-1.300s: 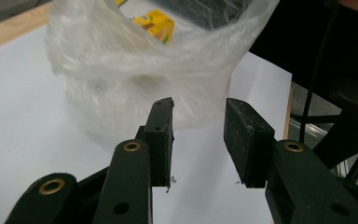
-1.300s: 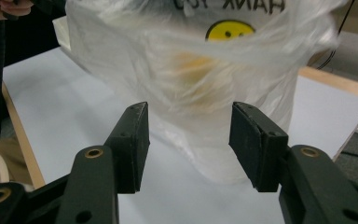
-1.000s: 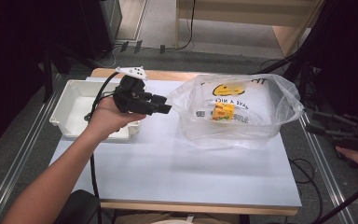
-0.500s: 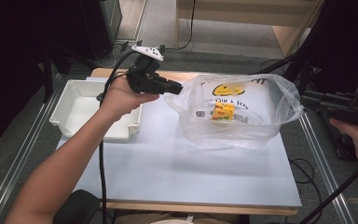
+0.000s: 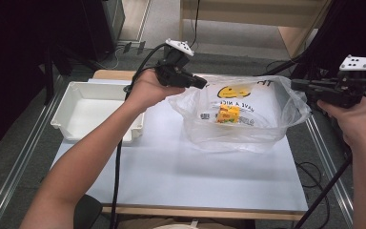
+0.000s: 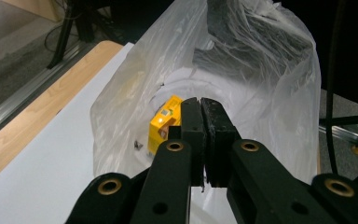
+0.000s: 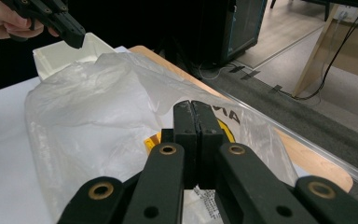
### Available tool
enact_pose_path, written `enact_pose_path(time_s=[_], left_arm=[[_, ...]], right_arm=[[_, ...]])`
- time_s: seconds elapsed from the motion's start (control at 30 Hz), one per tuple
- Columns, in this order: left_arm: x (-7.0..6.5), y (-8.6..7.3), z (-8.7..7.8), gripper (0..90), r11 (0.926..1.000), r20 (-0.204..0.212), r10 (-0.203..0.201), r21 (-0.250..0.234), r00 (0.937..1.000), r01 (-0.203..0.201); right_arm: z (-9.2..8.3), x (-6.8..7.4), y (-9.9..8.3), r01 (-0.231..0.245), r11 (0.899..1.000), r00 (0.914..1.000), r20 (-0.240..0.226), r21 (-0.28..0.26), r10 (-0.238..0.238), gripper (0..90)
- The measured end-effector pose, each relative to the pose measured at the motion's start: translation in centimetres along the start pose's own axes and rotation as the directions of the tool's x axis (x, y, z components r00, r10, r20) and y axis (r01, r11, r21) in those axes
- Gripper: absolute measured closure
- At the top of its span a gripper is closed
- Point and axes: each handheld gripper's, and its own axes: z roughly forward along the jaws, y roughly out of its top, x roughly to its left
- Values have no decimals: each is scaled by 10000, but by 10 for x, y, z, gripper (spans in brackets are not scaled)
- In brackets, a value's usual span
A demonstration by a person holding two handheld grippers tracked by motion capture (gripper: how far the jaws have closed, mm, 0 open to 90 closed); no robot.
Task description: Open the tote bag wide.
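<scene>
Both jaw pairs have just been closed flat together, nothing pinched: left gripper at the plastic bag rim, right gripper opposite. The bag is kept on the table, yellow box inside.

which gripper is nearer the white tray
Left. The left gripper is at the bag's left rim, just right of the white tray. The right gripper is at the bag's far right edge, across the bag from the tray.

The clear plastic bag bears a yellow smiley face and the words "HAVE A NICE", upside down.
</scene>
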Motion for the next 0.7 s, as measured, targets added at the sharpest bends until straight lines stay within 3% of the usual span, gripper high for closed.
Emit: enact_pose_path(time_s=[0.33, 0.5, 0.7], left_arm=[[6, 9, 33, 895, 10000, 109, -48, 17, 9999, 48], [9, 7, 47, 892, 10000, 29, -24, 70, 10000, 24], [16, 0, 63, 889, 9995, 5, -285, 105, 9996, 285]], right_arm=[[39, 0, 11, 490, 9985, 9984, -300, 261, -482, 900], [54, -7, 5, 418, 9981, 9986, -357, 462, -402, 900], [65, -12, -8, 319, 9975, 9991, -308, 626, -300, 900]])
